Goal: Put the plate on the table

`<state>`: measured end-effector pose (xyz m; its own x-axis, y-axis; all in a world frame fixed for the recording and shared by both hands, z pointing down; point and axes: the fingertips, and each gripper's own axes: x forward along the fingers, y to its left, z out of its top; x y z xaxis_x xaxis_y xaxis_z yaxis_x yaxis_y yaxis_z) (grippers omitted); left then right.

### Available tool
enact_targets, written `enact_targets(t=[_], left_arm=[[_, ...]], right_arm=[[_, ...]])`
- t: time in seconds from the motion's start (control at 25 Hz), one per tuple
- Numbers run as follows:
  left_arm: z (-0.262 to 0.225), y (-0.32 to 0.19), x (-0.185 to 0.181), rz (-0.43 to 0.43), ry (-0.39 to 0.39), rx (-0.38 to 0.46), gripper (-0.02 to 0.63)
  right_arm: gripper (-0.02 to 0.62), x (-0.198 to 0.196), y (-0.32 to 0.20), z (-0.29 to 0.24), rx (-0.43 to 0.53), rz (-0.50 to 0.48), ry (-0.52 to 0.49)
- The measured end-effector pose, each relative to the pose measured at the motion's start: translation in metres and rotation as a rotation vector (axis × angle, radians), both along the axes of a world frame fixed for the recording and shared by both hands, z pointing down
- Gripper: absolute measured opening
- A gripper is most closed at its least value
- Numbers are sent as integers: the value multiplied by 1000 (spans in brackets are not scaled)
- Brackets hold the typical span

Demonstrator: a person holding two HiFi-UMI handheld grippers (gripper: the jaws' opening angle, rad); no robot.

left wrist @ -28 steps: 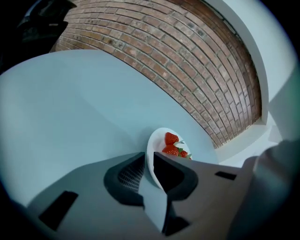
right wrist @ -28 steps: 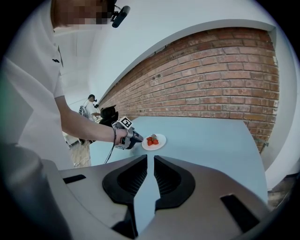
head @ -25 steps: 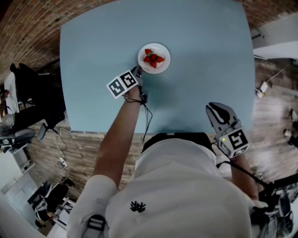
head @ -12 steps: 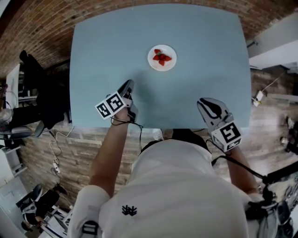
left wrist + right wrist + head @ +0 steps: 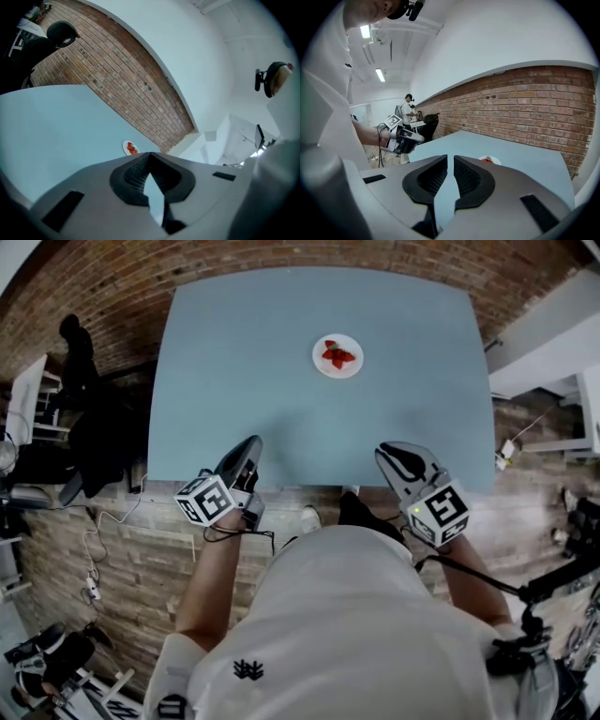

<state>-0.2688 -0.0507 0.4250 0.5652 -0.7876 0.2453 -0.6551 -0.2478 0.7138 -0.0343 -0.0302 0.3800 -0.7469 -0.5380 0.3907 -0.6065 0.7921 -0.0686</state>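
Small round white plate (image 5: 323, 367) of red strawberries (image 5: 337, 355) far on pale blue table (image 5: 244, 381), left gripper (image 5: 251, 442) clenched empty at near edge, right gripper (image 5: 386, 452) nearly closed, empty

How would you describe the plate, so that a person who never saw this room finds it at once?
Find the big pale blue table by the brick wall. Toward its far edge, near the middle, sits a small round white plate. It is the only thing on the table, and it holds red strawberries.
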Motion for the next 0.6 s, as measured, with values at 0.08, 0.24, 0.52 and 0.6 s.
enact_targets(t=[0.08,0.24,0.52,0.6], left_arm=[[-16,23,2,51,-21,37,2],[-41,59,11,151,-102,128,2],[-56,126,34,316,-174,213,2],[-56,130,43,341,-203,226,2]], right_arm=[[48,-11,19,-5,-1,-15,3],[48,-27,46,-12,8,-24,-8],[48,-44,94,-16,55,-30,33],[48,-39,96,-16,54,-29,40]])
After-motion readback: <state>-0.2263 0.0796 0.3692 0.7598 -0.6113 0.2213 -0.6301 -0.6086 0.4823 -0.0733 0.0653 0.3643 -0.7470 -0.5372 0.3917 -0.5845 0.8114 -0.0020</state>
